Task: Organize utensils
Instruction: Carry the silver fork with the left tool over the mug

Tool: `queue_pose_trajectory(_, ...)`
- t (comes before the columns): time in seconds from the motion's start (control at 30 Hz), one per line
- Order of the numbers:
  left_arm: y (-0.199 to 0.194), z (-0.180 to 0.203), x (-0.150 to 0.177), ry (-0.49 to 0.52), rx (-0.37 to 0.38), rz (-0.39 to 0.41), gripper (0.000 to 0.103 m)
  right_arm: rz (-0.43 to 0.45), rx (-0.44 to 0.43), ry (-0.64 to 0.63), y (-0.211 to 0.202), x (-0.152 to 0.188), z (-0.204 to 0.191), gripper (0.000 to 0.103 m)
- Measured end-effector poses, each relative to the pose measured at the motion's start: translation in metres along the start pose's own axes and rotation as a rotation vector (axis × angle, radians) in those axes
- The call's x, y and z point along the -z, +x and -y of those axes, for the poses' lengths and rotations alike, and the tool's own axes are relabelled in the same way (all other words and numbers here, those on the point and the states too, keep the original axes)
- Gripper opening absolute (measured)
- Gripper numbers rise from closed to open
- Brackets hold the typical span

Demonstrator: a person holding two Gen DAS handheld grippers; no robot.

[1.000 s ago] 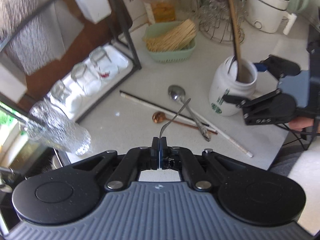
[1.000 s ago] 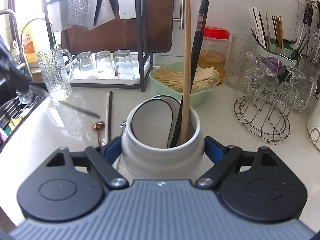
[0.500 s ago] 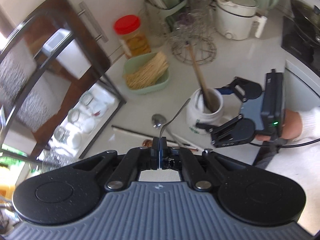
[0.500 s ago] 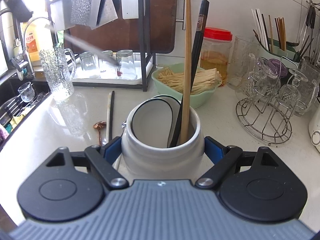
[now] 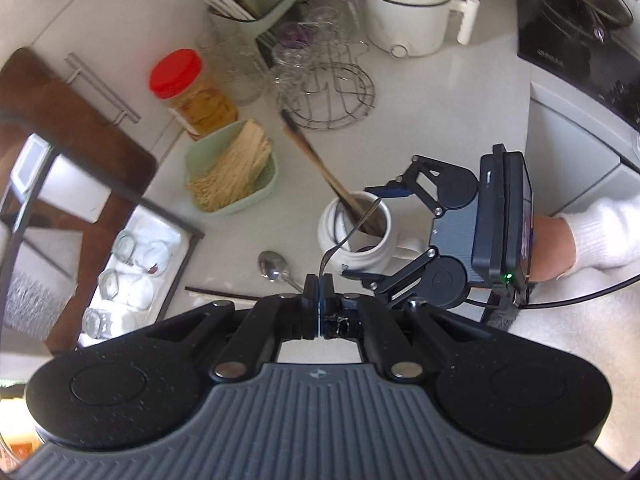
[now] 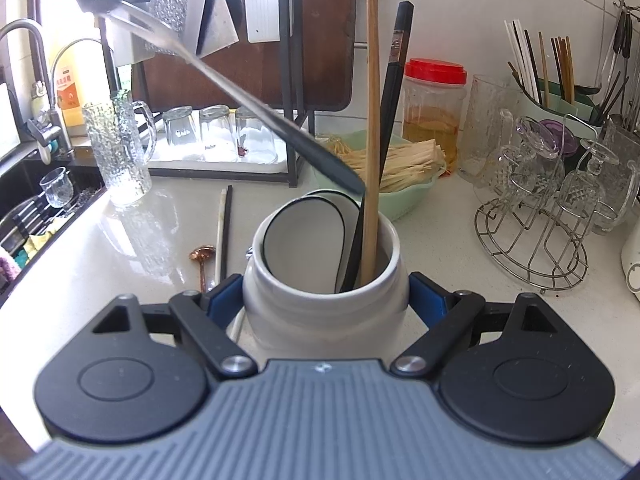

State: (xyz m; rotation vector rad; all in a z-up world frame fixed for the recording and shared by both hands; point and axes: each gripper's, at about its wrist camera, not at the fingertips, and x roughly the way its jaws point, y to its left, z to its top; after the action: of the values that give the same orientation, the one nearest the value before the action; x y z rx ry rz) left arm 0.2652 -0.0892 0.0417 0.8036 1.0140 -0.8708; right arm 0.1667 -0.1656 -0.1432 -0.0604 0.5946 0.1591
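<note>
My left gripper (image 5: pixel 319 300) is shut on one end of a slim steel utensil (image 5: pixel 352 228). The utensil's free end hangs over the mouth of the white ceramic jar (image 5: pixel 332 236). In the right wrist view it slants down from the upper left to just above the jar's rim (image 6: pixel 312 152). My right gripper (image 6: pixel 326 300) is shut on the jar (image 6: pixel 304 312), its blue pads on both sides. A wooden chopstick (image 6: pixel 372 120), a black chopstick (image 6: pixel 394 100) and a white ladle spoon (image 6: pixel 304 240) stand in the jar. A steel spoon (image 5: pixel 272 264), a copper spoon (image 6: pixel 202 254) and loose chopsticks (image 6: pixel 224 232) lie on the counter.
A green bowl of pale sticks (image 5: pixel 232 172), a red-lidded jar (image 5: pixel 188 88) and a wire glass rack (image 5: pixel 332 92) stand behind the jar. A glass mug (image 6: pixel 120 152), a tray of upturned glasses (image 6: pixel 220 136) and the sink (image 6: pixel 40 200) are at the left. A white pot (image 5: pixel 408 4) stands far right.
My left gripper has risen and rolled, carrying the steel utensil from above the counter's spoons to over the jar's mouth. The right gripper and the jar have stayed still.
</note>
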Motion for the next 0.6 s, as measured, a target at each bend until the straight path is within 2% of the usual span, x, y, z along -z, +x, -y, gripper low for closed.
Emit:
queue_pose_trajectory(0.37, 0.038, 0.018, -0.021, 0.108, -0.029, -0.102, 0.000, 0.015, -0.014, -0.009, -0.001, 0.002, 0.001, 0.090)
queue_pose_trajectory(0.6, 0.033, 0.009, -0.020, 0.087, -0.049, -0.114, 0.000, 0.019, -0.021, -0.017, -0.001, 0.002, 0.001, 0.090)
